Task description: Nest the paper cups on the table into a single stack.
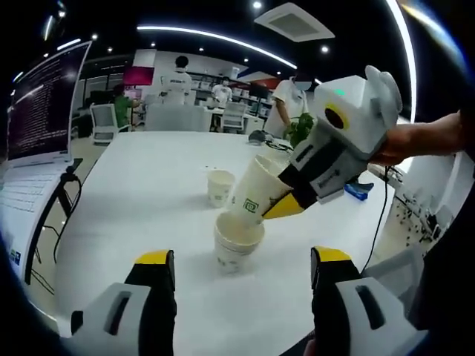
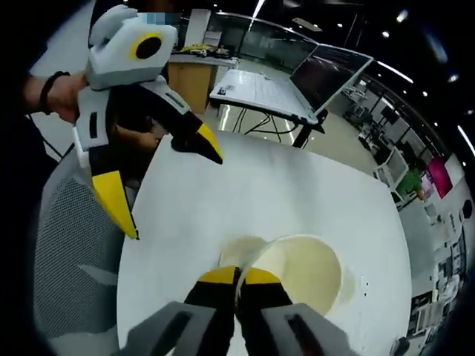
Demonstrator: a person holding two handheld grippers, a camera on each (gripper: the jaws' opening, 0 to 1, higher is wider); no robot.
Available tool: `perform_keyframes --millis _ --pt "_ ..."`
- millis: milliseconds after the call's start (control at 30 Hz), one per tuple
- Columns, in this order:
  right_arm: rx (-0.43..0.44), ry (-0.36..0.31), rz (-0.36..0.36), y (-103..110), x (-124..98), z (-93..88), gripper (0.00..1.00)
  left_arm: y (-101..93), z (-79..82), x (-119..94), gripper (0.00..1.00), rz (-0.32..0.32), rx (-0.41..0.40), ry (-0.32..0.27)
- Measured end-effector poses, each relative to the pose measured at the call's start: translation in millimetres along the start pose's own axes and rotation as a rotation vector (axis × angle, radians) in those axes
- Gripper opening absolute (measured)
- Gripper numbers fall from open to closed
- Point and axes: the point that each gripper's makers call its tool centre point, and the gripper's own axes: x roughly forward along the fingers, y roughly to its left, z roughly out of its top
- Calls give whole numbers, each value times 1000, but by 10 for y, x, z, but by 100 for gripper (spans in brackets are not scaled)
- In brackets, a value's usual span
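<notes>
The round white table [image 1: 148, 193] spreads smooth and matt ahead of both my tongs, with an open laptop [image 1: 37, 126] on a stand off to the left of my left tongs.

My right tongs [image 2: 239, 280] are pinched shut on the rim of a cream paper cup with a green printed mark [image 1: 256, 194]. One yellow tip sits inside the wall and one outside. The cup hangs tilted, mouth toward my right camera, its base lowered into the mouth of a white paper cup standing on the table [image 1: 236, 245], directly ahead of my left tongs, between their jaws in line of sight. I judge the base entered but not seated.

My left tongs [image 1: 241, 271] stand wide open and hold nothing, hovering short of the standing cup. A third small white paper cup [image 1: 220, 187] stands upright farther out, beyond the pair and slightly left of them, well apart from either tongs.

Handling assessment: these cups are light, thin-walled and easily crushed. The rolled rim is the stiffest part and the proper hold, as now taken. Side walls are slick-coated and would dent under a hard pinch. The lower cup, being so light, may tip or slide when pressed; steadying it at the rim with my left tongs looks advisable.
</notes>
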Motion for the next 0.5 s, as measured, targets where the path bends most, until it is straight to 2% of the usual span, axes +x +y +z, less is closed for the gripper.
perform_keyframes --millis 200,500 --pt "-13 11 18 74 18 24 0 -2 -31 -13 72 2 -5 4" --pt "-22 22 27 77 71 19 0 27 -44 -6 72 3 -8 5"
